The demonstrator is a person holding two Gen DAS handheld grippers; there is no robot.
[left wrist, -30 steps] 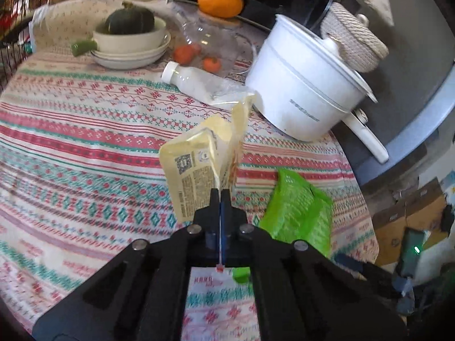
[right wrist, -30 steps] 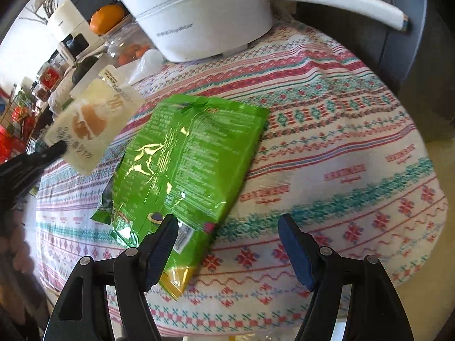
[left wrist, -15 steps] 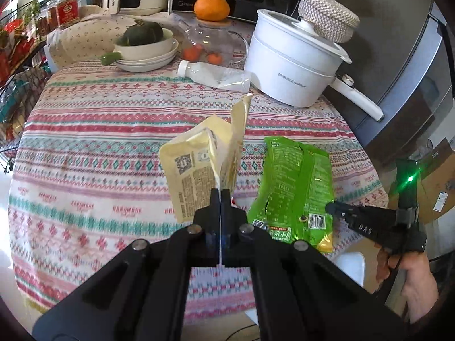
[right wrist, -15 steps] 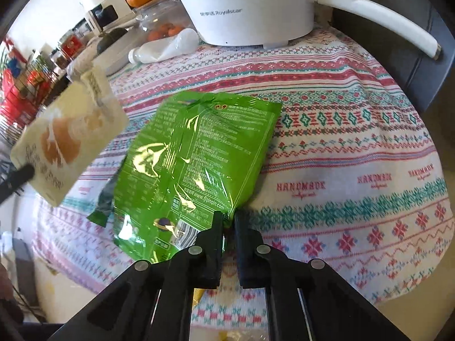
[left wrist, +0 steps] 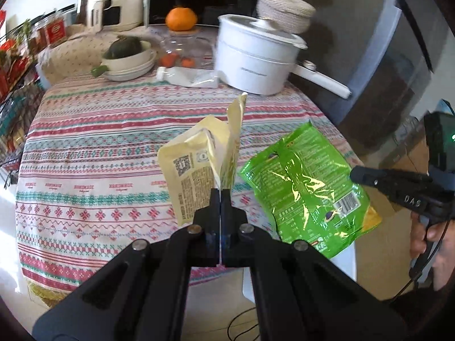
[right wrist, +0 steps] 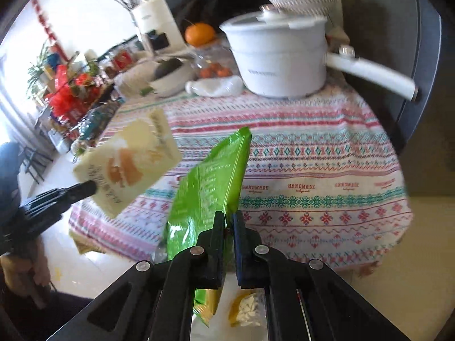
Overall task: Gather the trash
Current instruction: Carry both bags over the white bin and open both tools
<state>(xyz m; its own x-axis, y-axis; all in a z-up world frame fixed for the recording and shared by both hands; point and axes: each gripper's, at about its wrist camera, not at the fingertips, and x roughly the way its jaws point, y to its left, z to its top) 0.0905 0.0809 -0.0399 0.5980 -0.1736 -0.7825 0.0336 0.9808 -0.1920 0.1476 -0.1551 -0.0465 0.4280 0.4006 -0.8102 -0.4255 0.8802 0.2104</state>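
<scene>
My left gripper (left wrist: 220,191) is shut on the lower edge of a pale yellow wrapper (left wrist: 199,167), which stands up in the air over the near side of the table. The same yellow wrapper (right wrist: 128,164) shows at the left of the right wrist view, pinched by the left gripper (right wrist: 91,187). My right gripper (right wrist: 228,216) is shut on the edge of a green snack bag (right wrist: 207,182), lifted off the cloth and hanging edge-on. The green bag (left wrist: 304,182) appears at the right of the left wrist view, held by the right gripper (left wrist: 354,174).
A white pot (left wrist: 253,59) with a long handle stands at the back of the patterned tablecloth (left wrist: 99,153). Beside it lie a squashed plastic bottle (left wrist: 187,76), a bowl with a dark squash (left wrist: 128,56) and an orange (left wrist: 181,18). Below the table's near edge is pale floor.
The right gripper went from open around the green bag's corner to shut on it, then lifted the bag off the table. The left gripper drew back and up with the yellow wrapper.
</scene>
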